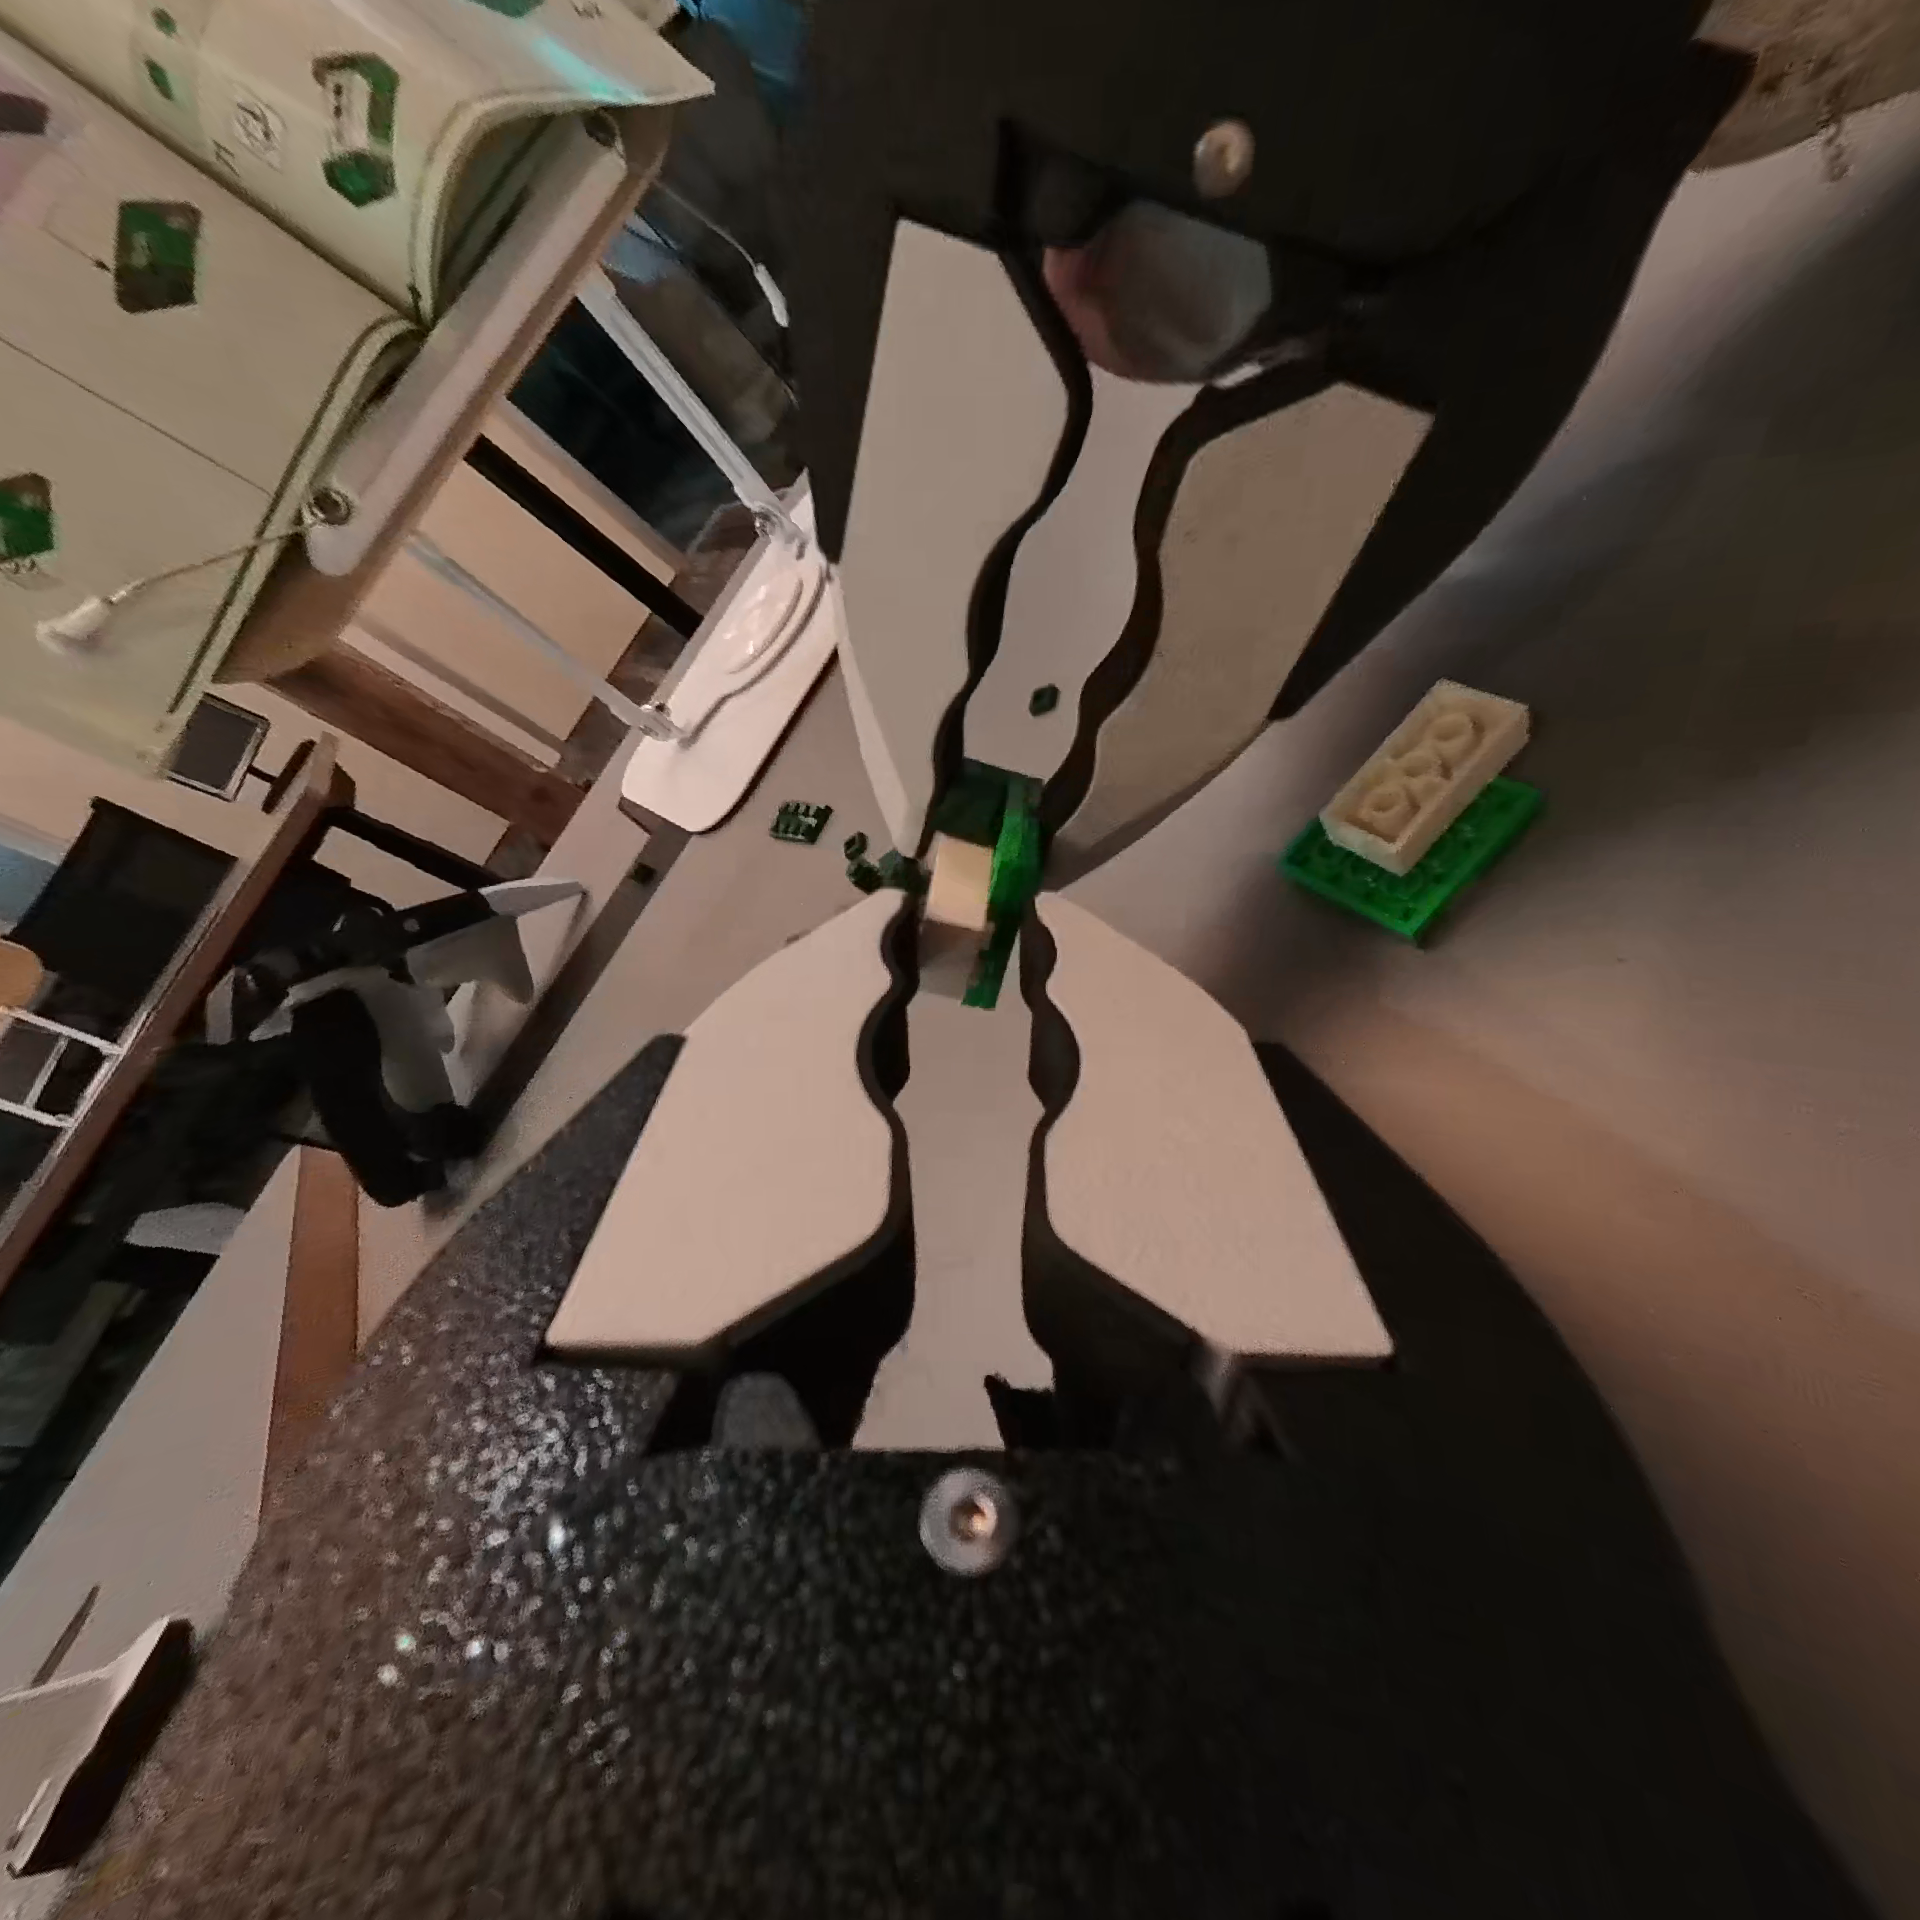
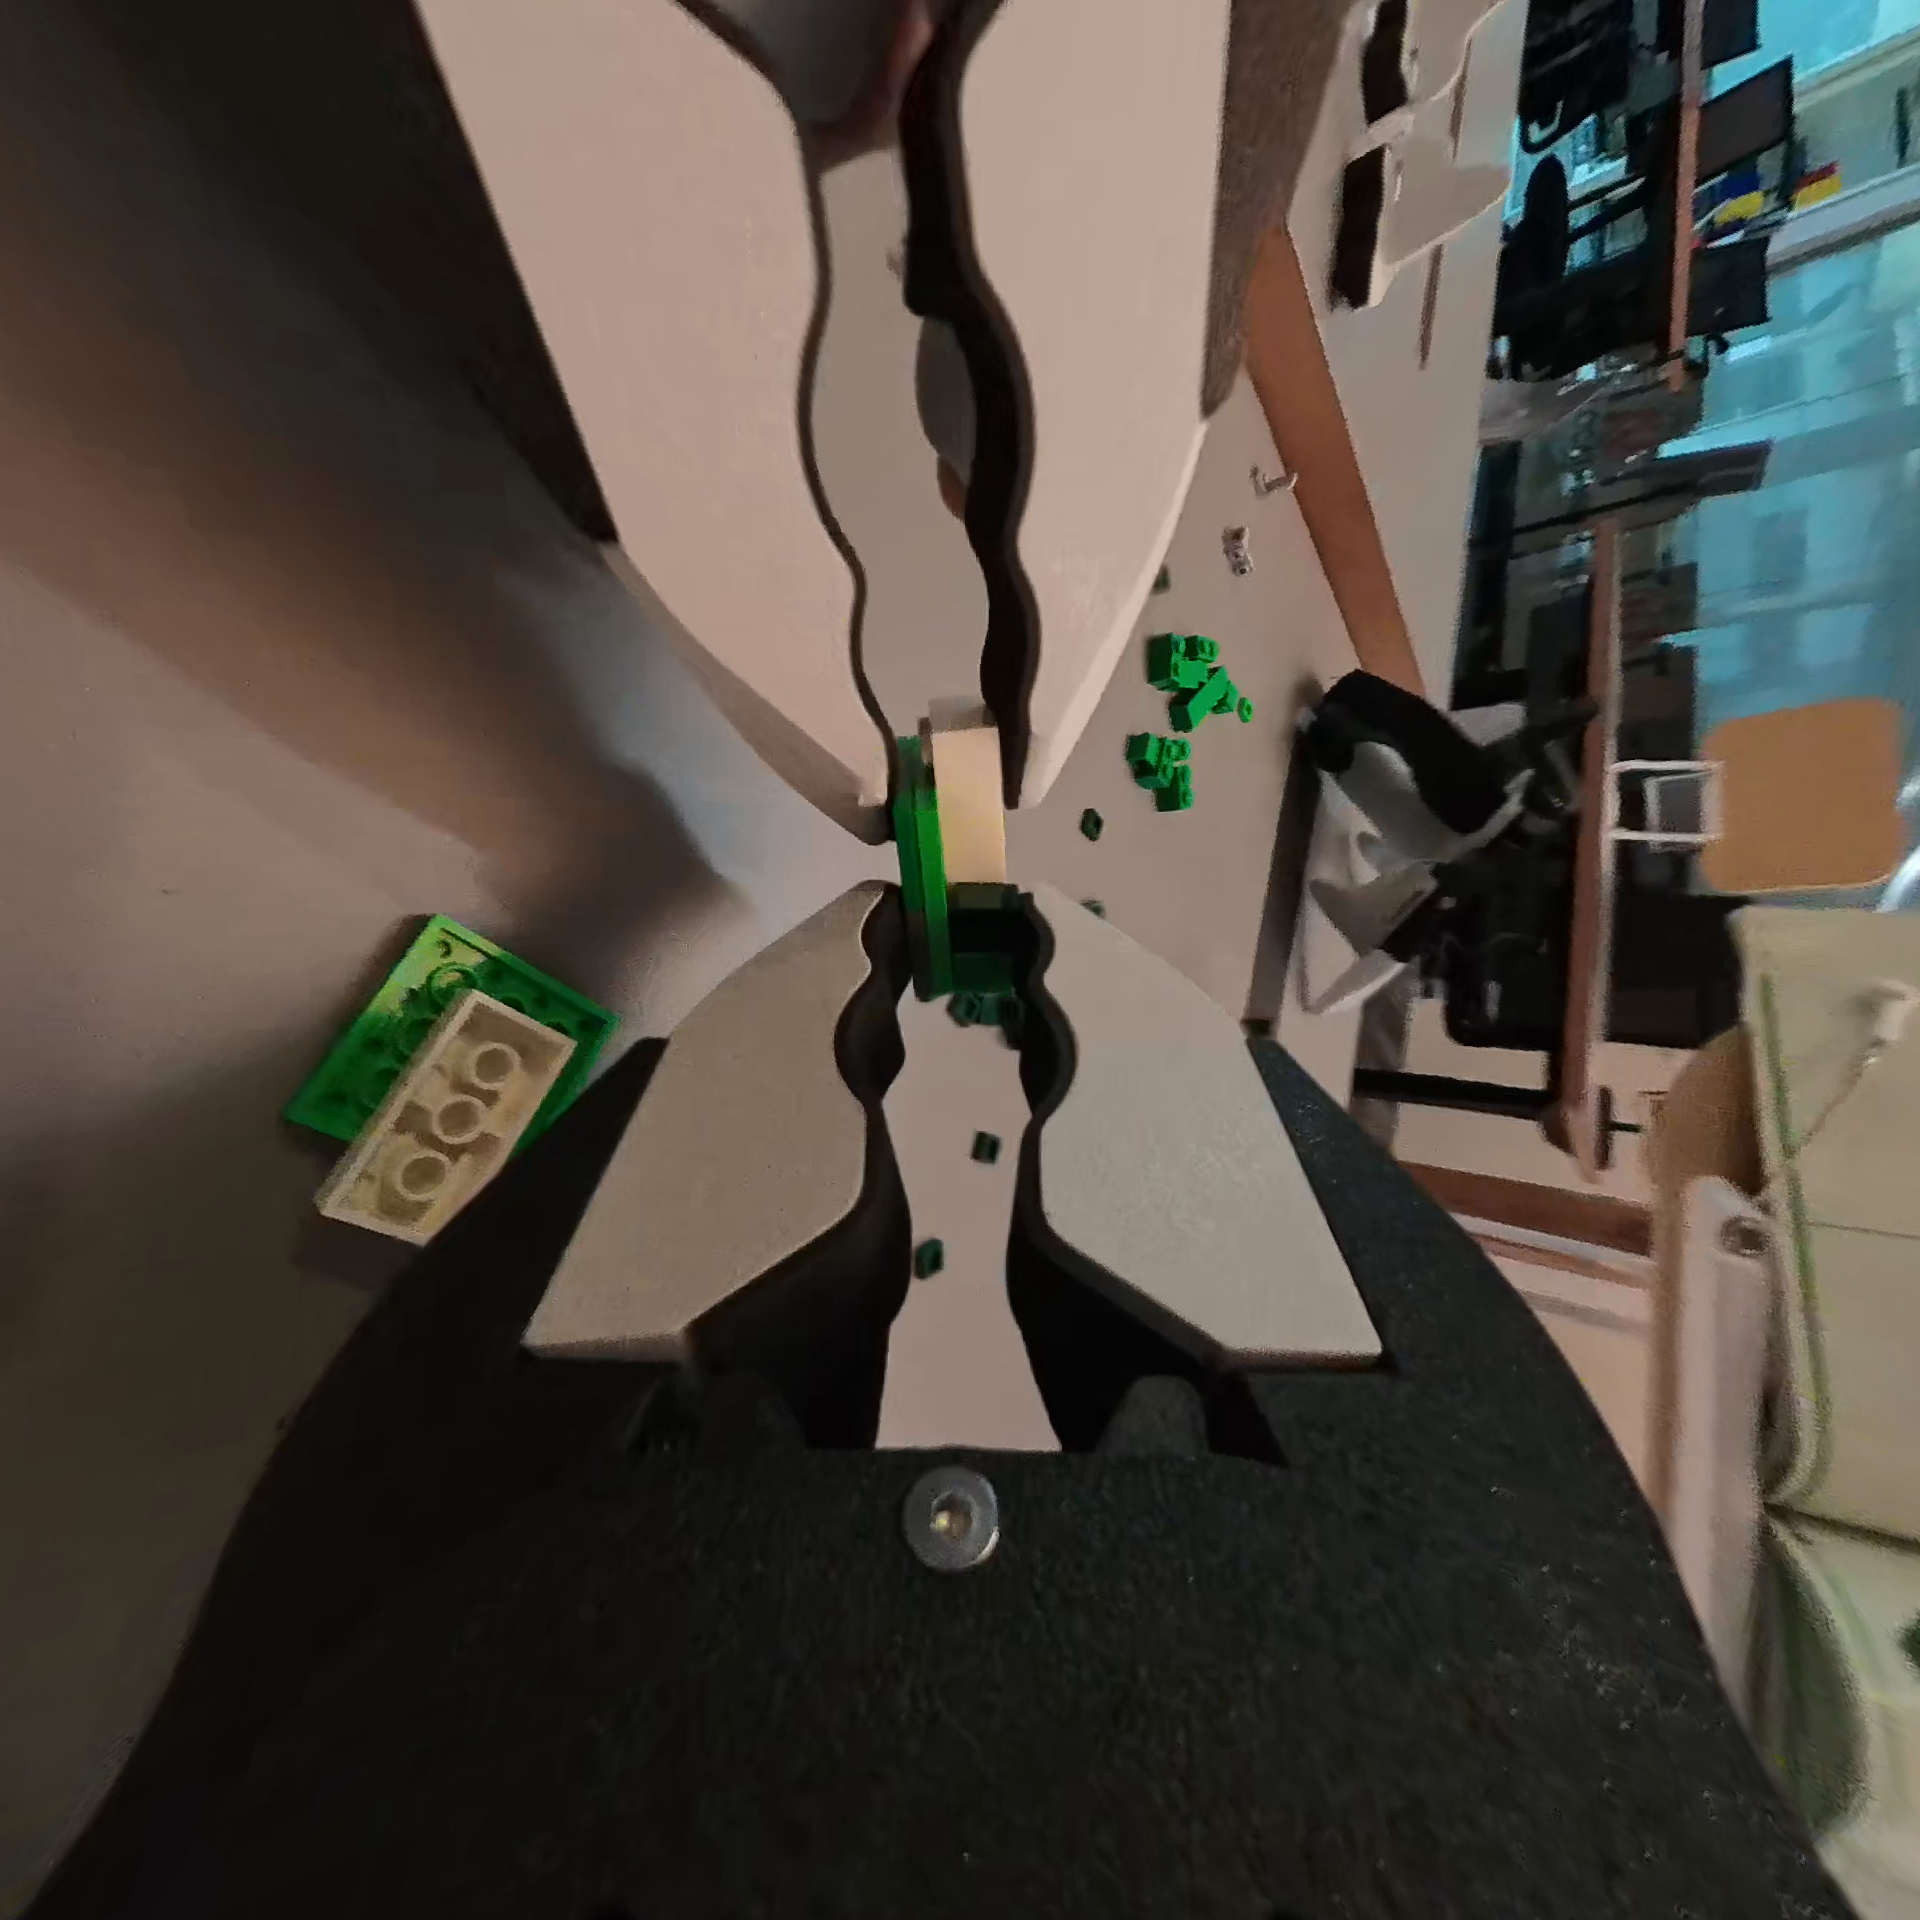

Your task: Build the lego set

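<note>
Lego assembly (image 1: pixel 977 894), a cream brick pressed onto a green plate with a darker green piece, is held in the air above the table (image 1: pixel 1662 1039), pinched from opposite sides by both grippers. Left gripper (image 1: pixel 966 935) and right gripper (image 2: pixel 961 945) are each clenched on it, tips meeting. A second cream-on-green stack (image 2: pixel 447 1091) lies on the table nearby, and loose green pieces (image 2: pixel 1184 717) sit scattered toward the table's far edge.

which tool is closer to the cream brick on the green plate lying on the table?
Right. The right tool has the cream brick beside its fingers; the left tool sits beyond the held piece they share.
</note>
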### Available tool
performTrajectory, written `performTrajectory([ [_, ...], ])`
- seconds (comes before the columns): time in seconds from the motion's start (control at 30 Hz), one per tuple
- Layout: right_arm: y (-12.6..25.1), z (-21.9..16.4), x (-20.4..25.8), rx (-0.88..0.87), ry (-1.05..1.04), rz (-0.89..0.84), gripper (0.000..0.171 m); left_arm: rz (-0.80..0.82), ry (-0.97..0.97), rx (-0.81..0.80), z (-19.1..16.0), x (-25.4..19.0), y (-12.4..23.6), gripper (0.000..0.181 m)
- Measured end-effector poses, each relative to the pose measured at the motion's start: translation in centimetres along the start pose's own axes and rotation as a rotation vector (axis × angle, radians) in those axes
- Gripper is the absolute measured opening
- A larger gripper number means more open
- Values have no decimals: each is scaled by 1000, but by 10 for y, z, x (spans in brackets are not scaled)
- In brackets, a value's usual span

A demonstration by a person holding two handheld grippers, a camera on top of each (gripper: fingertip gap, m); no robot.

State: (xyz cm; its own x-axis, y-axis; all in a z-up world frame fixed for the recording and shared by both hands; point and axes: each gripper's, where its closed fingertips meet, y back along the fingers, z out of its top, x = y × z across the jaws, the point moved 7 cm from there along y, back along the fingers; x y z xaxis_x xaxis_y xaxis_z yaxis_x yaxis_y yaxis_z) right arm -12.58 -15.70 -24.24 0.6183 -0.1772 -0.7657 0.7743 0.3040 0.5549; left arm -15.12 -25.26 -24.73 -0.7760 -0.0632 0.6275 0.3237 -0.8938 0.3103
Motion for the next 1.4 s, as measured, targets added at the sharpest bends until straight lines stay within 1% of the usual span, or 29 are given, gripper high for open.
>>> performTrajectory([
  [0.1,0,3,2,22,141,-63,19,-24,34,13,-2,1,0,18],
  [0.23,0,4,6,25,278,-110,21,-48,62,15,-2,1,1,18],
  [0.4,-1,3,10,25,352,-114,21,-75,71,25,-3,-1,-1,18],
  [0.47,-2,2,12,32,347,-101,21,-83,67,33,-4,-3,-2,18],
  [0.53,-4,1,13,38,298,-72,21,-87,65,35,-6,-5,-3,18],
  [0.7,-8,-3,10,15,70,-31,19,-75,75,36,-8,-5,-6,18],
  [0.9,-10,-3,8,20,60,-50,19,-53,108,52,-8,-4,-7,19],
  [1.0,-11,-2,2,7,-26,-81,19,-31,217,29,-6,3,-5,23],
  [1.1,-11,-3,-6,6,-105,-122,19,-43,405,-41,-2,14,1,41],
  [1.23,-8,-2,-11,0,-101,-188,19,-111,661,-78,-4,24,3,57],
  [1.3,-8,1,-10,3,-50,-206,19,-131,733,-104,-5,25,3,58],
  [1.4,-8,6,-9,0,8,-245,18,-126,785,-108,-7,28,4,51],
])
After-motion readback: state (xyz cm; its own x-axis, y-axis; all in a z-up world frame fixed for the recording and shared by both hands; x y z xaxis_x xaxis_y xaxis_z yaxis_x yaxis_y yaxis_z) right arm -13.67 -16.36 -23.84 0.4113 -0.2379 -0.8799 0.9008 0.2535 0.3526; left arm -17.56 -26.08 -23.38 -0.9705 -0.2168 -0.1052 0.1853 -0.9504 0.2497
